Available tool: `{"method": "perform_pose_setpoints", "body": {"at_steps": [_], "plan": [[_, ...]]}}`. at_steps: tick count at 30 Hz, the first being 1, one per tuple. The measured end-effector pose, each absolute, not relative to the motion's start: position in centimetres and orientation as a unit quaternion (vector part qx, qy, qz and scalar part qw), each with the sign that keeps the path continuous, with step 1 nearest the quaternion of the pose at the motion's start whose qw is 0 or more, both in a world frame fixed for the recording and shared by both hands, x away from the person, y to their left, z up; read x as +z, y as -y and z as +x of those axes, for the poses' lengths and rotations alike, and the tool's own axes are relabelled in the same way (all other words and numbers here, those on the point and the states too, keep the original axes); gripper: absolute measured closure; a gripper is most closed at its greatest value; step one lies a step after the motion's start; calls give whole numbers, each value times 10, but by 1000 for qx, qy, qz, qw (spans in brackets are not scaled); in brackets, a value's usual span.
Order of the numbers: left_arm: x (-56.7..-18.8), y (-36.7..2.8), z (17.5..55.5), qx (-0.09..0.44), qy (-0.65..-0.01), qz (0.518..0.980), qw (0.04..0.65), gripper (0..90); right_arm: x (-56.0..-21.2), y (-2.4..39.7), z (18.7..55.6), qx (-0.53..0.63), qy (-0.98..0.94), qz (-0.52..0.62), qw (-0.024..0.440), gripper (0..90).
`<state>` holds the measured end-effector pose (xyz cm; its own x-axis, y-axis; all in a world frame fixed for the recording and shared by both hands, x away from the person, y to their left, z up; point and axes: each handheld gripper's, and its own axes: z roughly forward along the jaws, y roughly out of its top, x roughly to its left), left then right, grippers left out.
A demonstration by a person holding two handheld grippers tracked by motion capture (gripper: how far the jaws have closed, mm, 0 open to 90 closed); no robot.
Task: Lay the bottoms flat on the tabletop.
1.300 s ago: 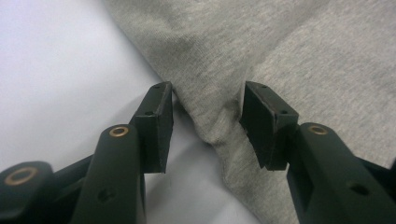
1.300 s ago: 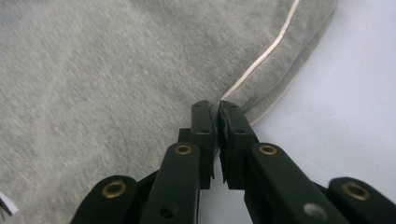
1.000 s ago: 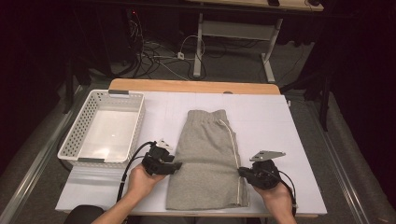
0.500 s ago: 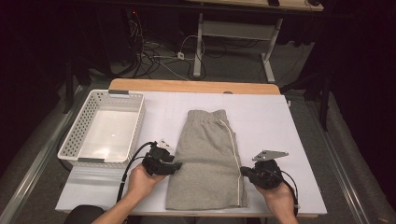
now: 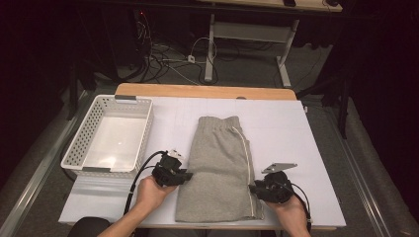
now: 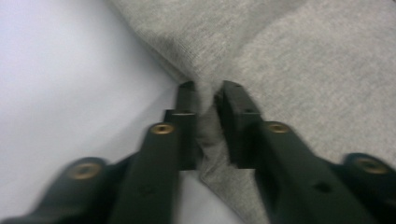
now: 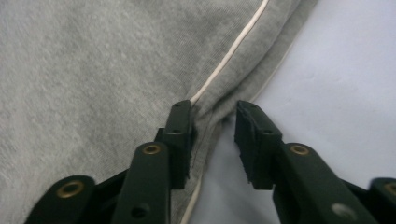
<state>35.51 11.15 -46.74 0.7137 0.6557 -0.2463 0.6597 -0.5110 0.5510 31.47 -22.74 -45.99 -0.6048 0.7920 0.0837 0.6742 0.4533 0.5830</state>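
Left tongs (image 6: 204, 100): having just been closing, now pinching a fold of the shorts' left edge between the pads.
Right tongs (image 7: 213, 122): having just been opening; standing narrow, the right hem with its white stripe lying between the pads, one pad touching cloth, the other apart.
Grey shorts (image 5: 220, 163): lying flat mid-counter, waistband at the far end.
Counter (image 5: 306, 148): white sheet covering it.
White basket (image 5: 81, 143): sitting far left, well apart from the shorts.
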Motion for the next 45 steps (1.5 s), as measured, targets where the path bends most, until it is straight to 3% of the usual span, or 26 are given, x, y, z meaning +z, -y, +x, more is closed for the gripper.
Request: {"method": "perform_pose_setpoints", "body": {"at_steps": [3,5,27,29,37,45], "plan": [[-465,-110,353,-2,-376,873,310,834,-460,226,313,291,-852,424,94,815],[-464,-112,353,-6,-374,876,305,839,-459,224,312,289,-856,418,96,842],[-450,-130,331,-6,-360,877,318,837,-455,224,301,295,-859,407,93,850],[-451,-132,332,-3,-363,876,318,820,-456,224,300,300,-858,407,93,834],[-451,-140,338,5,-384,858,341,589,-451,231,301,332,-839,419,100,668],[-450,-141,337,20,-383,853,353,524,-446,242,301,369,-816,430,113,629]]}}
